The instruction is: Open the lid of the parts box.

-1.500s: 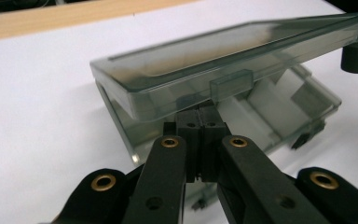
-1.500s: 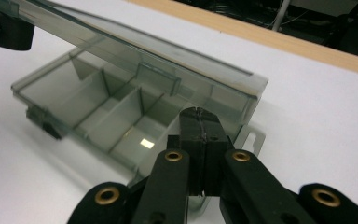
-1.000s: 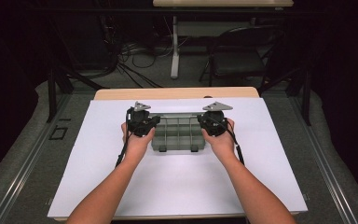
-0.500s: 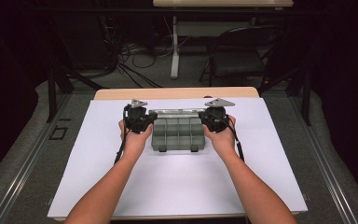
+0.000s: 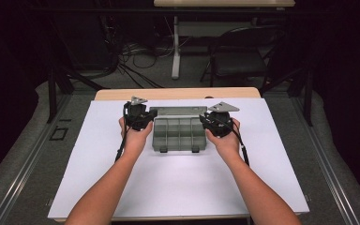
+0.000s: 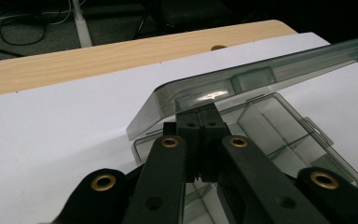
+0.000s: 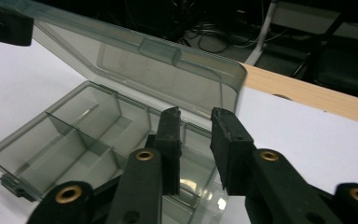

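Box (image 5: 178, 134) sits mid-mat (image 5: 272, 187), long axis running left-right, lid (image 6: 242, 84) tilted up at far side, latches twd person. Left gripper (image 6: 200, 122) jaws together under lid edge; right gripper (image 7: 196, 126) jaws just been opening, apart, nothing btwn.

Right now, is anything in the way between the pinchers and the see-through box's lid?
Nothing visible. The left gripper, shut, is right under the raised lid. The right gripper, its jaws just opening with nothing between them, sits below the lid's other end, over the box.
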Available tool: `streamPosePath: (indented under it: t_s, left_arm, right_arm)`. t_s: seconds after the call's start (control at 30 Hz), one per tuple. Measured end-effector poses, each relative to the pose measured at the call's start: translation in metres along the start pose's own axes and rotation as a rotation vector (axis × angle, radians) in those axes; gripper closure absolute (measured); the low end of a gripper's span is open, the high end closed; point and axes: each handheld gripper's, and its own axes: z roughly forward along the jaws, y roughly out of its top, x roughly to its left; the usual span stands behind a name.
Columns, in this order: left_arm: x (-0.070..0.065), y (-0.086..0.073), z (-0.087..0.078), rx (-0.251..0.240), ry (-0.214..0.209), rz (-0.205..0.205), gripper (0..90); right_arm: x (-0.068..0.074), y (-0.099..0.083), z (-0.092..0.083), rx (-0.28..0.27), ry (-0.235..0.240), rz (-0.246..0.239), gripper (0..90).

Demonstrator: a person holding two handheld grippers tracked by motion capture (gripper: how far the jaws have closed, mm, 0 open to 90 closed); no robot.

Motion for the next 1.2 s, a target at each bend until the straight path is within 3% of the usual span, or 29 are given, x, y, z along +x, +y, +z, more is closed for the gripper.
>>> streamPosePath:
  t_s: [0.17, 0.33, 0.57, 0.83, 1.0, 1.13, 1.2]
  left_arm:
    - [0.000, 0.001, 0.001, 0.001, 0.006, 0.000, 90.0]
    - [0.000, 0.002, 0.002, 0.001, 0.011, 0.001, 90.0]
    - [0.003, 0.004, 0.002, -0.001, 0.021, -0.005, 90.0]
    - [0.001, 0.004, 0.004, 0.005, 0.023, 0.001, 90.0]
    - [0.000, 0.004, 0.004, 0.011, 0.022, 0.008, 90.0]
    - [0.000, 0.004, 0.005, 0.012, 0.021, 0.009, 90.0]
    - [0.000, 0.004, 0.005, 0.013, 0.021, 0.007, 90.0]
  right_arm:
    - [-0.004, -0.005, 0.000, -0.018, -0.035, -0.009, 70.9]
    - [-0.013, -0.008, 0.012, -0.003, -0.051, -0.006, 69.8]
    - [-0.027, -0.010, 0.036, 0.036, -0.046, 0.055, 70.6]
    - [-0.030, -0.018, 0.054, 0.039, -0.064, 0.082, 73.8]
    - [-0.028, -0.022, 0.060, 0.049, -0.093, 0.072, 76.6]
    - [-0.030, -0.023, 0.062, 0.043, -0.073, 0.101, 77.7]
    - [-0.030, -0.023, 0.063, 0.042, -0.075, 0.092, 79.1]
